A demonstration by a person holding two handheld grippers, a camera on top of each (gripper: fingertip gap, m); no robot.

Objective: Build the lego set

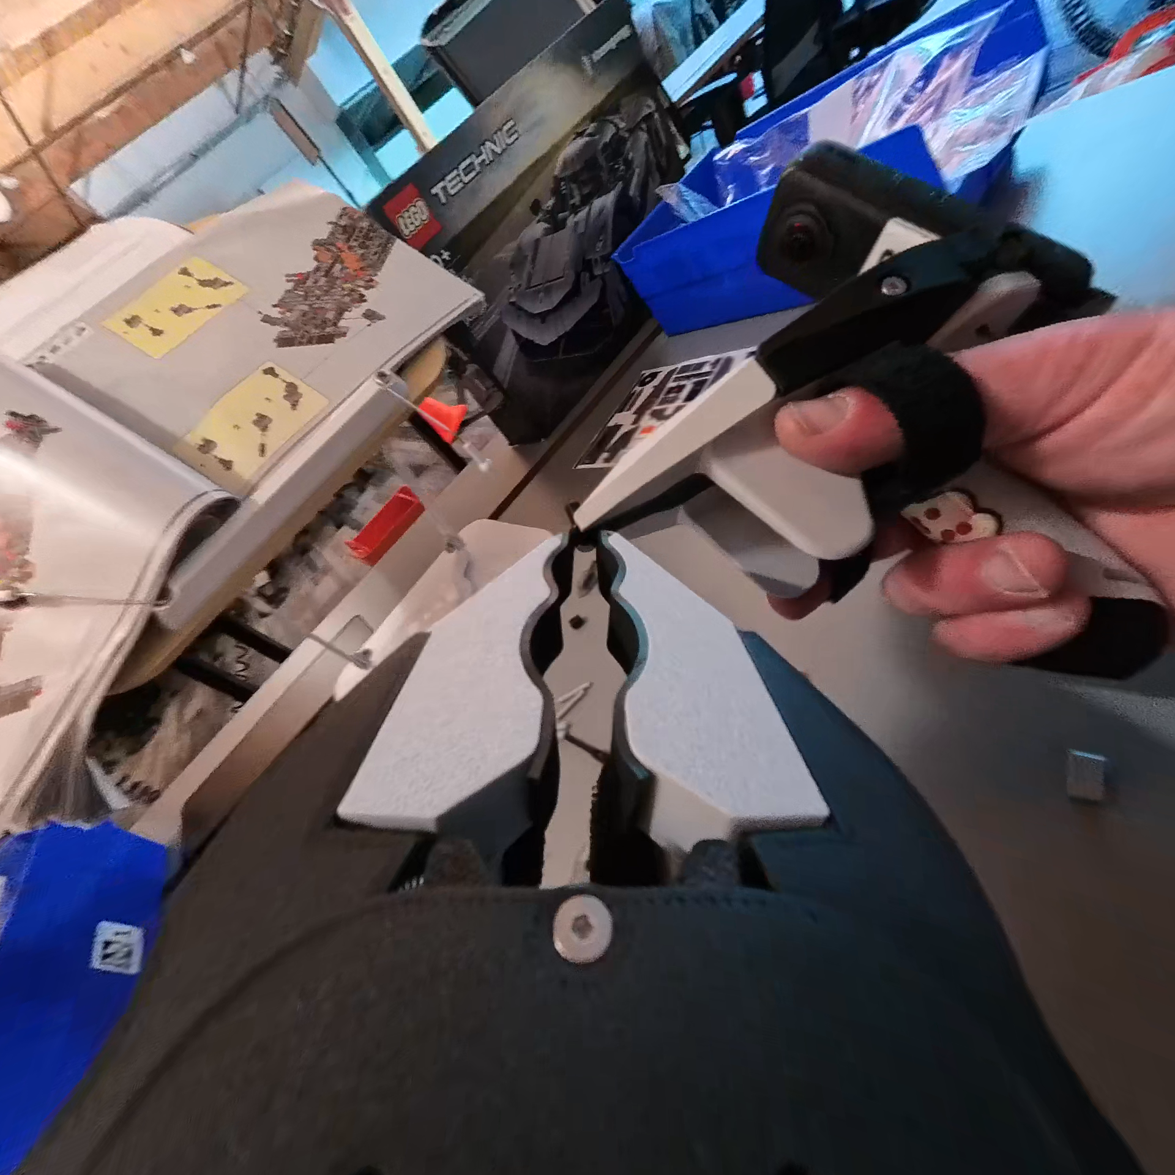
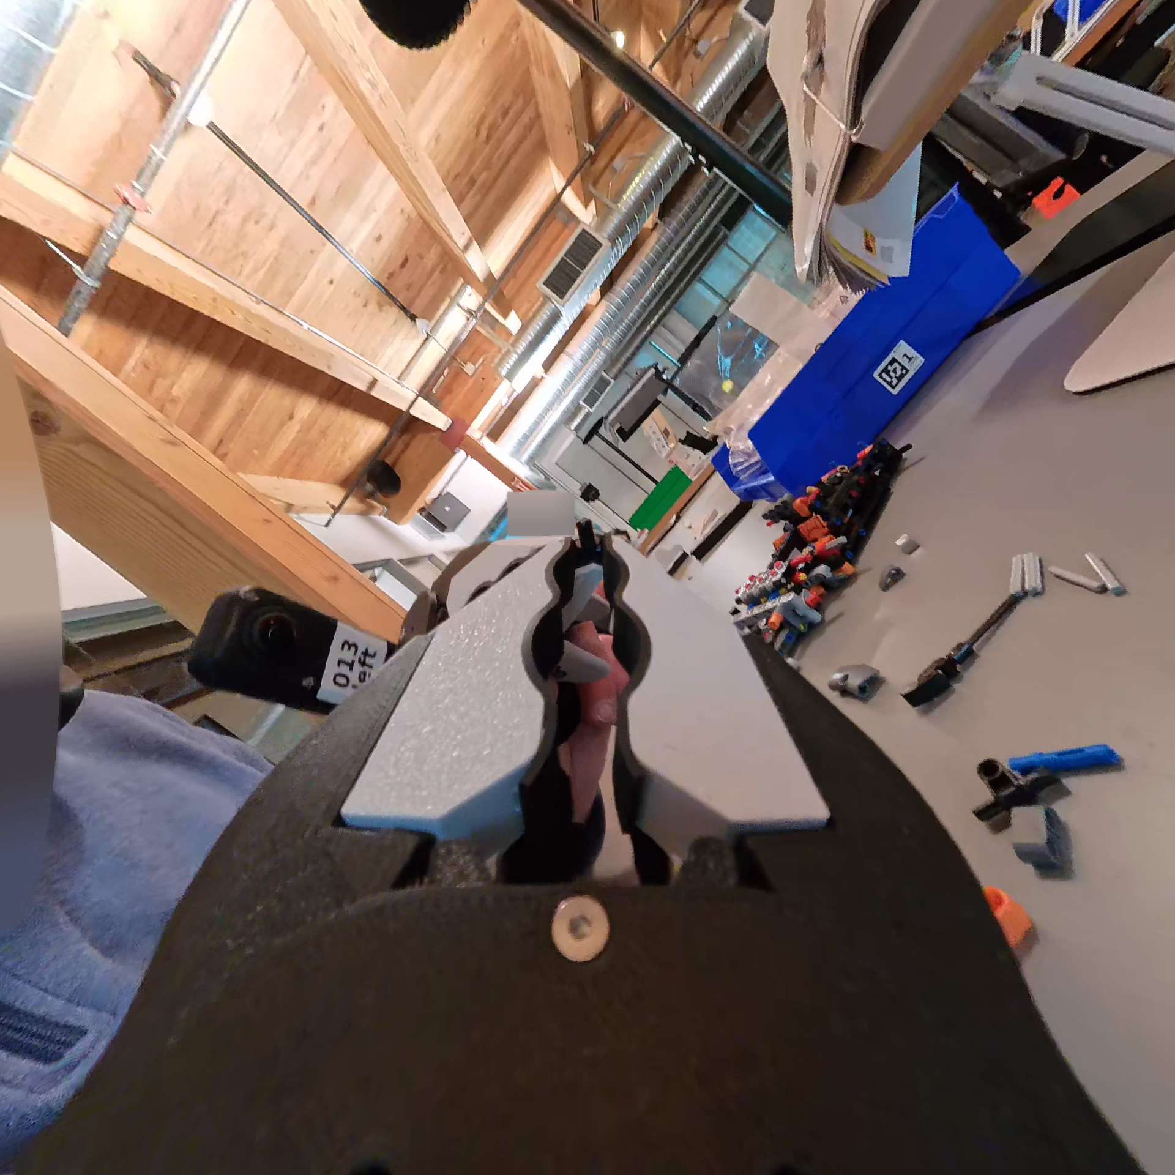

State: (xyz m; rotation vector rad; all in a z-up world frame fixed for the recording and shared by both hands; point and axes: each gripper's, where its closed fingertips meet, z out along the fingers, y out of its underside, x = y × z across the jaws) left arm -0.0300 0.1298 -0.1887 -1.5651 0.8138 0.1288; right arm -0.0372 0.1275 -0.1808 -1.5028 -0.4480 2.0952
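My left gripper (image 1: 582, 543) and my right gripper (image 2: 588, 540) meet tip to tip above the grey table (image 2: 1049, 667). Both sets of jaws are closed down to a narrow slit. A small black lego piece (image 2: 586, 529) sticks out at the right gripper's tips, and it also shows as a dark speck (image 1: 583, 545) between the left gripper's tips. In the left wrist view the right gripper (image 1: 577, 520) comes in from the right, held by a hand (image 1: 1049, 477). The partly built, mostly black and orange model (image 2: 820, 547) lies on the table, apart from both grippers.
Loose parts lie near the model: grey beams (image 2: 1027, 572), a black axle part (image 2: 954, 661), a blue pin (image 2: 1068, 760), an orange piece (image 2: 1008, 915). An open instruction booklet (image 1: 254, 330), the set's box (image 1: 540, 222), blue bins (image 1: 731, 254) and a sticker sheet (image 1: 667, 407) stand behind. The grippers are tip to tip, or close to it. Left tips and right tips are each some 15 centimetres from the blue pin (image 2: 1068, 760).
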